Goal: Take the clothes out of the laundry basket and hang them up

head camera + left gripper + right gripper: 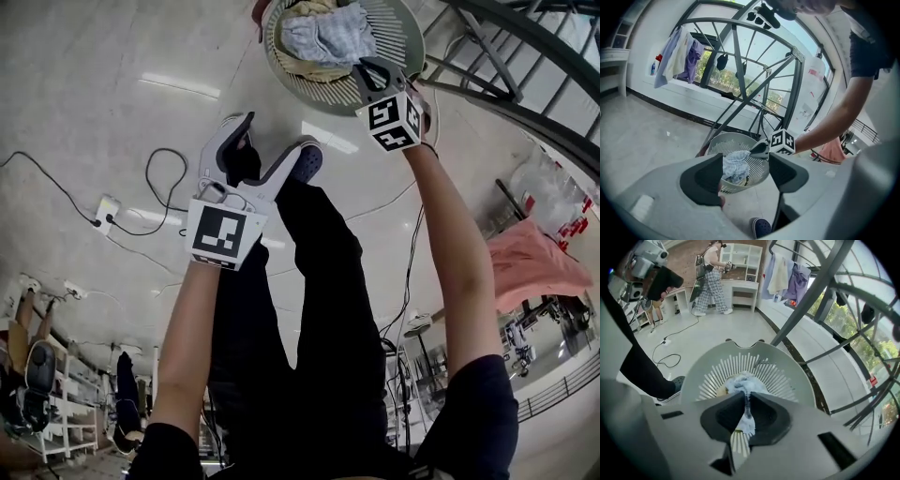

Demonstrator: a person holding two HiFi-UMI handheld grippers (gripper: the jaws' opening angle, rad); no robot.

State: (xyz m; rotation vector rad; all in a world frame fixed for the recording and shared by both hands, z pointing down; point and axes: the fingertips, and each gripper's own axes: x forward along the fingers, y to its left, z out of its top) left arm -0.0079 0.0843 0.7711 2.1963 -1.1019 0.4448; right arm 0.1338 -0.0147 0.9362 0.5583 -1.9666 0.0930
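A round white slatted laundry basket (405,39) stands on the floor at the top of the head view, with a light blue garment (328,34) and a yellowish one in it. My right gripper (375,71) reaches over the basket's rim. In the right gripper view its jaws (746,397) are shut on a fold of the blue garment (740,383), which runs down between the pads. My left gripper (275,133) hovers open above the floor beside my leg, short of the basket (717,143), with nothing between its jaws (743,176).
A dark metal drying rack (506,56) stands right behind the basket; several garments (677,51) hang on a farther rail. A pink cloth (530,262) lies at the right. Cables and a power strip (105,211) lie at the left. Another person (710,277) stands far back.
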